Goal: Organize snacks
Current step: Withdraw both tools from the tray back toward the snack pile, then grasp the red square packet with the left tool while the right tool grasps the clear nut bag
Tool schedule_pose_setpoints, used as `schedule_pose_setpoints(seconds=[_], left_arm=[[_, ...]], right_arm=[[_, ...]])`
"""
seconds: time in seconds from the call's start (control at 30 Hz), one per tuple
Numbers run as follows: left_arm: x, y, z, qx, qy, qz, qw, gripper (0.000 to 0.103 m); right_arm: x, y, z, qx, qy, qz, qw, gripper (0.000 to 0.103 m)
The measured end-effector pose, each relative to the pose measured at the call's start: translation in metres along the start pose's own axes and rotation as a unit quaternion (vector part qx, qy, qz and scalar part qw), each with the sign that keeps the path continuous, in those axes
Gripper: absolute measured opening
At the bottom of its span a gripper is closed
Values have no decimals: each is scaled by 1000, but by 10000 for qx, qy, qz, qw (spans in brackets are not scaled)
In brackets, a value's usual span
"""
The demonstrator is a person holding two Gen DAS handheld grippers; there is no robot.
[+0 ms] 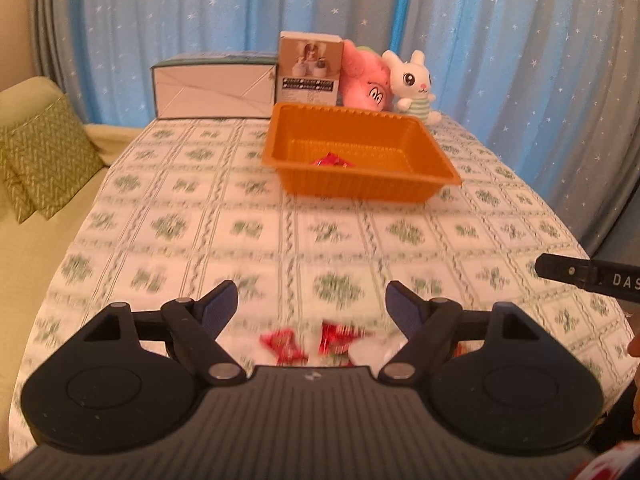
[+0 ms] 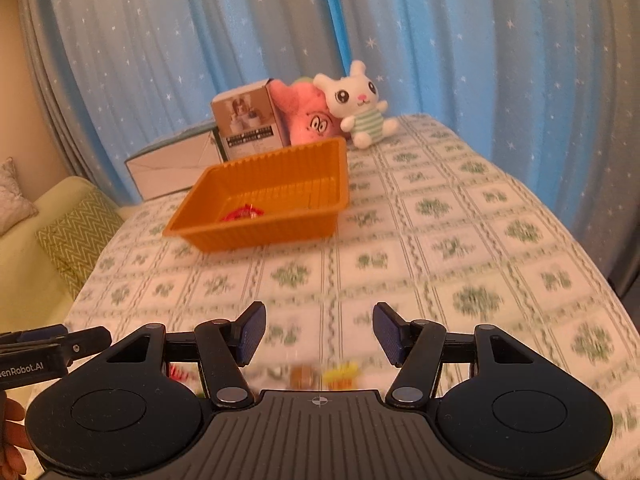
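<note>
A: Left wrist view, item one: left gripper point(image 1: 312, 304), jaws spread wide, nothing between the pads. Two red snack packets point(image 1: 284, 344) lie on the tablecloth point(image 1: 180, 220) just below and behind the fingertips, partly hidden by the gripper body.

B: Item two?

A: Orange tray point(image 1: 360, 184), well ahead of the jaws, one red packet point(image 1: 332, 160) already inside. Risk, in my judgement: the view is blurred, so a descent onto the near packets could land off-centre and pinch cloth instead of wrapper.

B: Right wrist view?

A: Right gripper point(image 2: 319, 332), jaws parted, empty. Small snacks, one brown point(image 2: 304, 376) and one yellow point(image 2: 340, 374), sit close under the fingertips, too blurred to identify. Tray ahead and to the left. The other gripper's tip shows at the left edge, near; the two could collide if both reach for the same pile.
</note>
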State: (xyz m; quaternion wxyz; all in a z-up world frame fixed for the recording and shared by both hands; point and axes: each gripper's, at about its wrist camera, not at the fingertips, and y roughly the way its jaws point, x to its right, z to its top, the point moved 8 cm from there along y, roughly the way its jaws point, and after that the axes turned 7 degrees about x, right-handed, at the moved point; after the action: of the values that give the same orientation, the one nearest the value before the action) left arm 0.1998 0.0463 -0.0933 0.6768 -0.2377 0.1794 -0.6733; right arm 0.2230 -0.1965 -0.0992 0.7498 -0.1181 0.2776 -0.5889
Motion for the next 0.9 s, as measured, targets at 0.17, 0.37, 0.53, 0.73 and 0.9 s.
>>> schedule_pose_setpoints(seconds=[0.17, 0.37, 0.53, 0.73, 0.9], left_arm=[[-6, -29, -23, -94, -101, 80, 9999, 78], [-4, -53, -39, -103, -40, 166, 9998, 78], [-3, -60, -52, -203, -21, 210, 9996, 78], [-5, -56, -57, -288, -33, 238, 9993, 76], [-8, -48, -63, -389, -48, 268, 9989, 75]], right_arm=[[-11, -32, -31, -229, 4, 116, 9997, 59], [-24, -60, -53, -233, -273, 197, 9992, 59], [-29, -67, -61, -266, -434, 257, 9984, 59], [-28, -61, -66, -330, -525, 272, 9977, 59], [-28, -52, -77, -549, -593, 394, 9960, 59]])
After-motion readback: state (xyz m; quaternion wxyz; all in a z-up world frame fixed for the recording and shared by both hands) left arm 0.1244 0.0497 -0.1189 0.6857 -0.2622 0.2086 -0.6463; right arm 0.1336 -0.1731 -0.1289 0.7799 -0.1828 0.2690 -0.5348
